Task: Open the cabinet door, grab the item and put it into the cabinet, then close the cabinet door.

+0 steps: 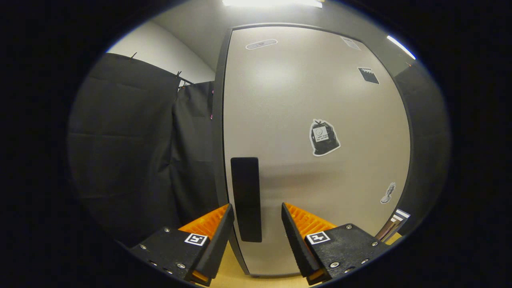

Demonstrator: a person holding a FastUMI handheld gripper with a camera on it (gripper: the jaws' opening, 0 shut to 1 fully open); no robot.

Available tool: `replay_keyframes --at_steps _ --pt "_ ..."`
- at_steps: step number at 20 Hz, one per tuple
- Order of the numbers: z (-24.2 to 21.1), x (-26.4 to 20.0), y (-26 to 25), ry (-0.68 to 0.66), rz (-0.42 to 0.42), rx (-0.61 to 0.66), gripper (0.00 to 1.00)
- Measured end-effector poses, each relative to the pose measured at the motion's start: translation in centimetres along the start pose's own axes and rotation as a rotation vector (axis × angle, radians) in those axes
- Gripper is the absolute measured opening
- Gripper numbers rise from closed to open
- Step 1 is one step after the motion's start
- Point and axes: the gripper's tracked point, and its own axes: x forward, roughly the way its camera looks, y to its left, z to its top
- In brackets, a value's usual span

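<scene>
**Operator:** Filling the centre of the frame I have the pale grey, matte, flat cabinet door (316,100) in its dark frame, shut. Black cloth (132,152) hangs at the left.

**Observer:** And the handle?

**Operator:** A black, smooth, upright rectangular handle (246,199) sits at the door's lower left, lined up with the gap between my fingers, just beyond the tips. My gripper (256,216) stands apart, holding nothing. A glossy bag-shaped sticker (324,138) is at centre right. I can't see the item to store from here.

**Observer:** Risks?

**Operator:** I judge the handle slick and shallow; if I close off-centre, the ridged pads (308,220) may slip off. Pulling straight rather than along the hinge arc could also wrench my grip loose.
</scene>
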Motion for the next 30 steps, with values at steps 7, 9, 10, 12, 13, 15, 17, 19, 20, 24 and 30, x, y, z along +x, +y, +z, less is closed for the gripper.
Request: replay_keyframes --at_steps 7,9,10,12,13,15,17,19,20,24,30 --pt "-0.3 0.5 0.9 0.042 0.041 -0.036 0.27" --pt "-0.2 -0.1 0.9 0.054 0.063 -0.035 0.24" --pt "-0.1 -0.6 1.0 0.058 0.079 -0.036 0.24" --pt "0.0 -1.5 1.0 0.072 0.112 -0.023 0.24" --pt "0.1 -2.0 1.1 0.076 0.127 -0.015 0.24" --pt "0.3 -3.1 1.1 0.084 0.154 -0.002 0.24" --pt "0.4 -3.8 1.0 0.093 0.172 0.001 0.24" --pt "0.5 -4.5 0.9 0.100 0.187 0.009 0.24" --pt "0.6 -5.0 0.8 0.104 0.195 0.014 0.24" --pt "1.2 -7.6 0.6 0.120 0.219 0.026 0.24" --pt "1.2 -10.7 -1.4 0.132 0.239 0.035 0.24"
